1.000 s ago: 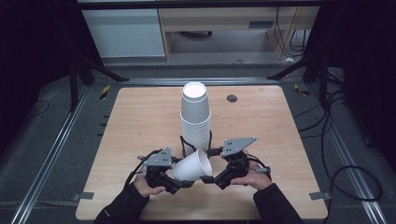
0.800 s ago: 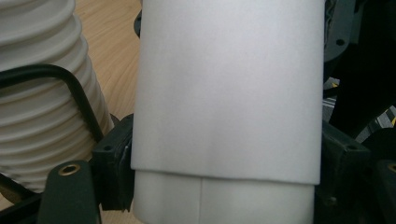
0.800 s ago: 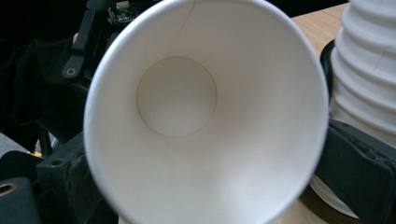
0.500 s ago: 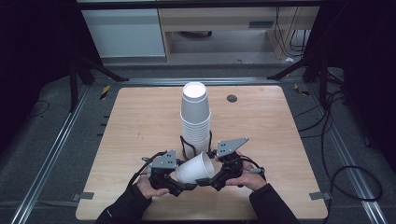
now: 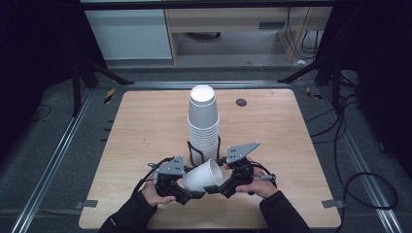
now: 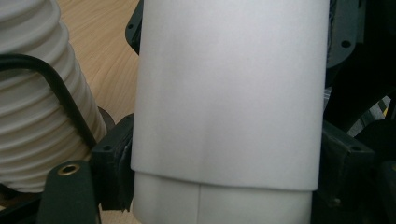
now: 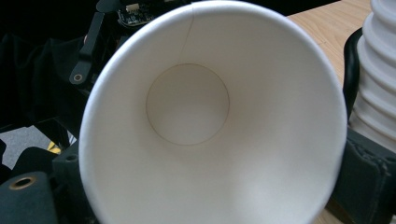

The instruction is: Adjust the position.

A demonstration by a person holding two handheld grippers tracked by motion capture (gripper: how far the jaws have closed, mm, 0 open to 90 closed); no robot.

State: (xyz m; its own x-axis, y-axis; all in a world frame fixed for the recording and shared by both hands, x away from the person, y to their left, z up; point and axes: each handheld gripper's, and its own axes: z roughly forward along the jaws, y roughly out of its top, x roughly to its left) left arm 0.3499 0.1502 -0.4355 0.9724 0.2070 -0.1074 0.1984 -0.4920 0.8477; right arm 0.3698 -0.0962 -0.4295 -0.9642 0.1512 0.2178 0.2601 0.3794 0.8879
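I clamp both the left gripper point(image 5: 190, 190) and right gripper point(image 5: 219, 187) on a smooth, tapered white paper cup point(image 5: 203, 175), beside the ribbed stack point(image 5: 204, 127).

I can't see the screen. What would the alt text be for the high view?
A person's two hand-held grippers, left gripper and right gripper, hold a white paper cup on its side between them, near the front of a wooden table. Just behind it stands a tall stack of white cups.
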